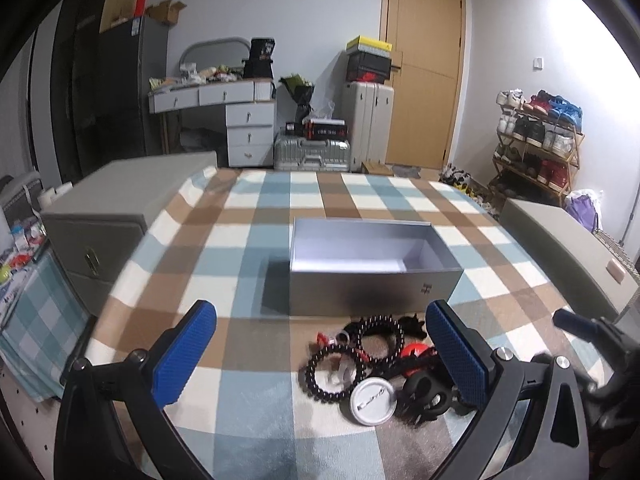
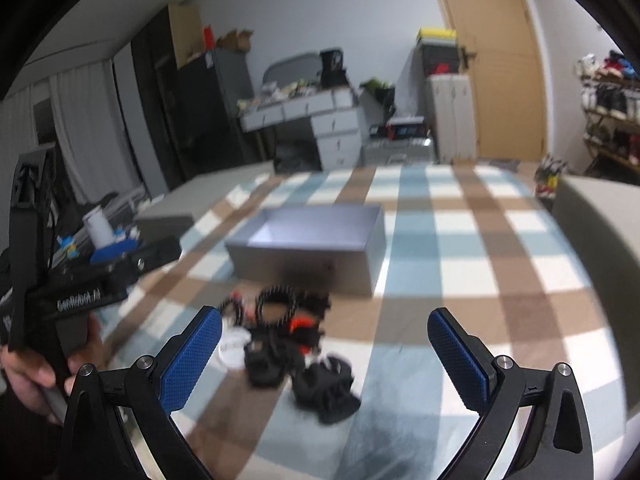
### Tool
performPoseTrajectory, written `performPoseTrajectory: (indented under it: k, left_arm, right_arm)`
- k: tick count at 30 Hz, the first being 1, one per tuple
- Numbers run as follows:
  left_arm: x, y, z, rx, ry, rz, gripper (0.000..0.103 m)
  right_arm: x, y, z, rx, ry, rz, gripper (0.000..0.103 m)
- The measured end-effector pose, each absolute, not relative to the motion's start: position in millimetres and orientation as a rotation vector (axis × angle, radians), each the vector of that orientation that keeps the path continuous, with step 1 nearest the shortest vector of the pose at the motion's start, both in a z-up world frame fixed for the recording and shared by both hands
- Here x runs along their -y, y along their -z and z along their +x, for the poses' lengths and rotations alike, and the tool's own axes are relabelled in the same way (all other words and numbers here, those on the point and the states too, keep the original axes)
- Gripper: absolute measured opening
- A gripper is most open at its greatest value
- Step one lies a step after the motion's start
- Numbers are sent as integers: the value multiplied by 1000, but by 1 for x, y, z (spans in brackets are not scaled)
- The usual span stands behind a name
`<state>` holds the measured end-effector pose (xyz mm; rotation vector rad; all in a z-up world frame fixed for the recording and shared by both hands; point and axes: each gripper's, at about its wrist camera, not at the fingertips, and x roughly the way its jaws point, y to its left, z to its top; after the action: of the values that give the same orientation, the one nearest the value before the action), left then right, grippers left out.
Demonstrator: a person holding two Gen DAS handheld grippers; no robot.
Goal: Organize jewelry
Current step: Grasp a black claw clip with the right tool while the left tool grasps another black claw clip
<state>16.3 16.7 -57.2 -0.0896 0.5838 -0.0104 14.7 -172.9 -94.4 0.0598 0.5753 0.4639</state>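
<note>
An open, empty grey box [image 1: 372,266] stands on the checked cloth [image 1: 248,240]. In front of it lies a pile of jewelry: two dark bead bracelets [image 1: 334,372], a white round badge [image 1: 373,400], red pieces [image 1: 416,350] and black hair clips [image 1: 424,398]. My left gripper [image 1: 320,354] is open and empty, its fingers either side of the pile, above it. My right gripper [image 2: 325,358] is open and empty over the blurred pile [image 2: 288,340]; the box [image 2: 316,248] lies beyond it. The left gripper's body [image 2: 80,292] shows at the left of the right wrist view.
Grey cabinets stand left [image 1: 116,216] and right [image 1: 572,248] of the table. A dresser [image 1: 224,116], suitcases [image 1: 340,136], a door [image 1: 424,68] and a shoe rack [image 1: 540,140] line the far wall. The right gripper's finger [image 1: 576,322] shows at the right.
</note>
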Motion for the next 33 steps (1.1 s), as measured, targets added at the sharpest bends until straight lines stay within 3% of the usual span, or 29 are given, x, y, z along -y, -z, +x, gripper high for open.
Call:
performPoseTrajectory:
  k: [6,18,26,33]
  left_arm:
    - [-13,69,16,-615,70,-90,102]
    - [-7,86,11,-665,167,-70,102]
    - [-12,84,7,-639,191,-79,102]
    - [-12,83,12,-642,227,-103,102]
  right_arm:
    - [170,114,18,-642,-494,44,99]
    - [173,140,29,-743,-540,89,78]
    - [173,148,32,-779,-560,92,50]
    - [183,146,31,-756,-562,145,48]
